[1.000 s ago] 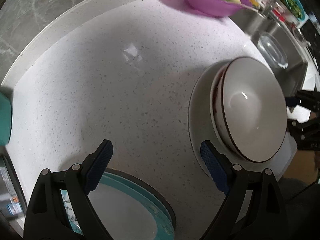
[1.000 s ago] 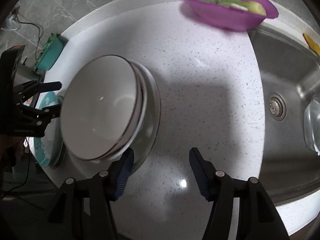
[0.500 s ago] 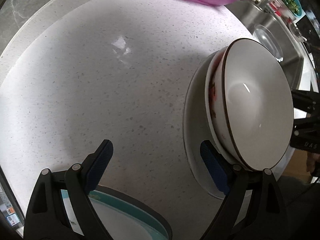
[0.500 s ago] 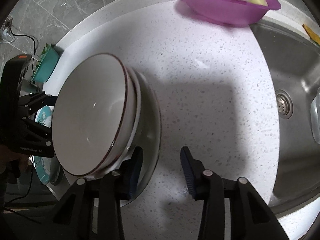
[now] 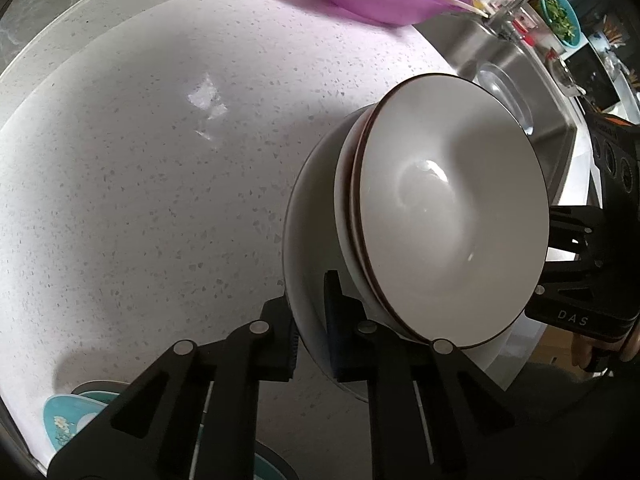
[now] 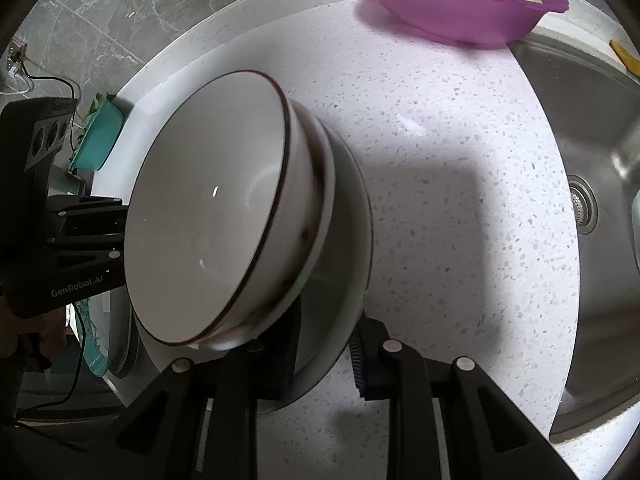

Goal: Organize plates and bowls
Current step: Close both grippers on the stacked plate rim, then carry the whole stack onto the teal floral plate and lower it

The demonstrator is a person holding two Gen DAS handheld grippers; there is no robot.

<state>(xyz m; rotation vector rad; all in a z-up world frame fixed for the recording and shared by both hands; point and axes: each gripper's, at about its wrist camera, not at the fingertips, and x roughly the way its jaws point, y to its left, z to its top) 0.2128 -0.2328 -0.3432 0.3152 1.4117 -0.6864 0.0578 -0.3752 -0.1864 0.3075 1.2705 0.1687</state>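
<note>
A: Where do you stand? You've got the stack by both sides. Your left claw has just closed onto the rim of the white plate, one pad under it and one on top. Your right claw has been closing on the opposite rim, which sits between its pads.

B: And the stack itself?

A: The plate carries two white bowls with dark rims, nested, near the front edge of the worktop, left of the steel sink.

B: Next move?

A: I'd judge a level lift with both hands together; tip it and the bowls could slide.

B: What else is around?

A: A speckled white worktop with a grey marbled wall behind it. A purple bowl of greens sits at the back edge, and a teal plate at the front left corner.
</note>
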